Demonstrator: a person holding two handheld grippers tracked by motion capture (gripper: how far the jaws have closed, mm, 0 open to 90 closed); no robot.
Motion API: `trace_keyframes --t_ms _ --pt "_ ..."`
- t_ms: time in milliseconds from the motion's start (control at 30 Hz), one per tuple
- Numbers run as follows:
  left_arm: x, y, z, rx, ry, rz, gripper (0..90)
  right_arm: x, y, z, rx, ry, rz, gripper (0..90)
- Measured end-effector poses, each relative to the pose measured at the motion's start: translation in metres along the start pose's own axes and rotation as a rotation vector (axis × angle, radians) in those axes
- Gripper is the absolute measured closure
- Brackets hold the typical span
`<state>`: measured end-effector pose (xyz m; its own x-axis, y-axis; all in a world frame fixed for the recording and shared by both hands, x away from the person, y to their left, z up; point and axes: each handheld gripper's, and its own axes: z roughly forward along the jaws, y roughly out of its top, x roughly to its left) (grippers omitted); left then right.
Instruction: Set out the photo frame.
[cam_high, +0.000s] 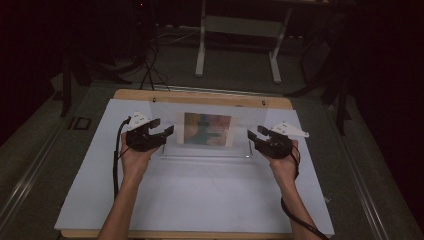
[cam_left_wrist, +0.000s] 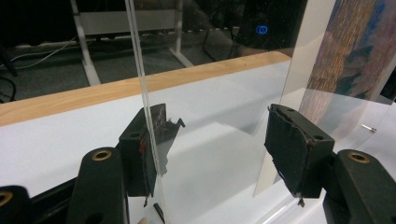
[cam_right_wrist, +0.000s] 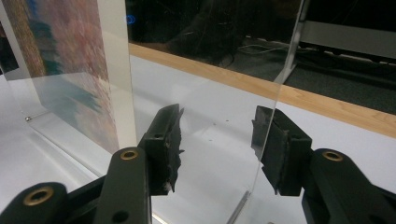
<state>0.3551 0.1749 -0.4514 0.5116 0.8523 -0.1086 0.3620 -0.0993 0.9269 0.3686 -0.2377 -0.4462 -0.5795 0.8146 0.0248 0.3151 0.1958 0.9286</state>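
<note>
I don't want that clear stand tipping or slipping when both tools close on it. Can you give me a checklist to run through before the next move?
1. Left tool open: ok, there is a gap between its pads.
2. Right tool open: ok, pads apart.
3. Left edge of the clear acrylic picture stand between the left tool's jaws: ok, though it sits against one pad, off centre.
4. Right edge of the stand between the right tool's jaws: ok, close to the far pad.
5. Stand upright on the white table sheet: ok.
6. Colourful printed picture seated straight in the stand: ok in the high view; how firmly it sits, cannot tell.
</note>
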Motion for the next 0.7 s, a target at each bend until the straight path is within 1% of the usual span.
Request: trace_keyframes --t_ms 100,233,300,433,500,633,667,700 --pt "-0.003 -0.001 -0.002 -0.003 0.001 0.005 38.5 0.001 -0.002 -0.003 -0.004 0.002 0.000 51.5" --pt "-0.006 -0.005 -0.005 0.003 0.002 0.000 38.5 0.002 -0.006 -0.006 -0.005 0.004 0.000 51.5" --pt "-0.008 -0.007 -0.006 0.007 0.002 -0.002 38.5 0.004 -0.009 -0.008 -0.001 0.006 0.007 51.5" --pt "-0.010 -0.010 -0.007 0.025 -0.003 -0.008 38.5 0.005 -0.014 -0.010 0.005 0.005 0.015 51.5" --pt "-0.012 -0.012 -0.009 0.040 -0.005 -0.011 38.5 0.007 -0.019 -0.013 0.003 0.006 0.029 51.4" --pt "-0.014 -0.013 -0.010 0.045 -0.005 0.000 38.5 0.008 -0.022 -0.014 0.004 0.006 0.035 51.5" --pt "-0.017 -0.013 -0.011 0.052 -0.002 0.009 38.5 0.008 -0.027 -0.016 0.013 0.013 0.046 51.5" --pt "-0.018 -0.013 -0.011 0.051 -0.003 0.008 38.5 0.008 -0.028 -0.017 0.014 0.014 0.047 51.5"
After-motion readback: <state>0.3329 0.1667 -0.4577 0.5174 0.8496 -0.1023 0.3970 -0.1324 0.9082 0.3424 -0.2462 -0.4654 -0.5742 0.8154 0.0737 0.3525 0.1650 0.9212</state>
